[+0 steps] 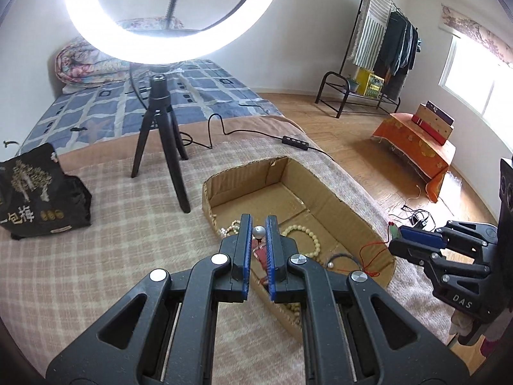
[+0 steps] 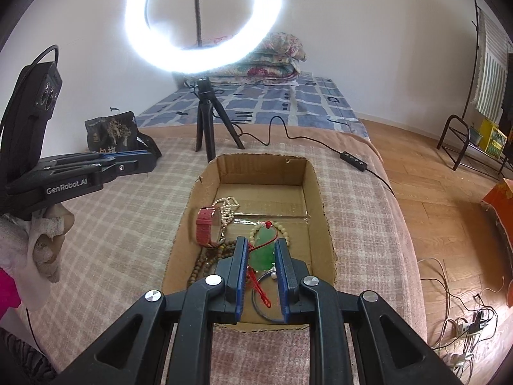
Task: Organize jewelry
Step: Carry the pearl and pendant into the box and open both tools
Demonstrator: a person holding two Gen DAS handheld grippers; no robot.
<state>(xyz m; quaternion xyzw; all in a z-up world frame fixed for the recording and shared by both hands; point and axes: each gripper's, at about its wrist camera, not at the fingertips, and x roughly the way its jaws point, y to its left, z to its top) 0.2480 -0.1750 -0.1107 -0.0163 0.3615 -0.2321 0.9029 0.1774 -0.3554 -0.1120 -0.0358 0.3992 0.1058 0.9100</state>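
Note:
An open cardboard box [image 2: 315,192] sits on the checked blanket. It holds a red-strapped watch [image 2: 208,227], cream bead bracelets [image 1: 307,240], brown bead strings [image 2: 202,266] and a dark bangle [image 2: 261,304]. My right gripper [image 2: 261,243] hangs over the box's near end, shut on a green jade pendant [image 2: 263,252] whose red cord [image 2: 259,288] dangles below. In the left wrist view that gripper [image 1: 396,240] enters from the right with the red cord trailing into the box. My left gripper [image 1: 259,221] is shut on a small silvery pearl bead [image 1: 259,231] above the box's left edge.
A lit ring light on a black tripod [image 1: 160,122] stands just behind the box, and its cable with an inline controller [image 1: 295,142] runs to the right. A black snack bag [image 1: 38,199] lies at the left. The bed edge drops to a wooden floor [image 2: 433,218] on the right.

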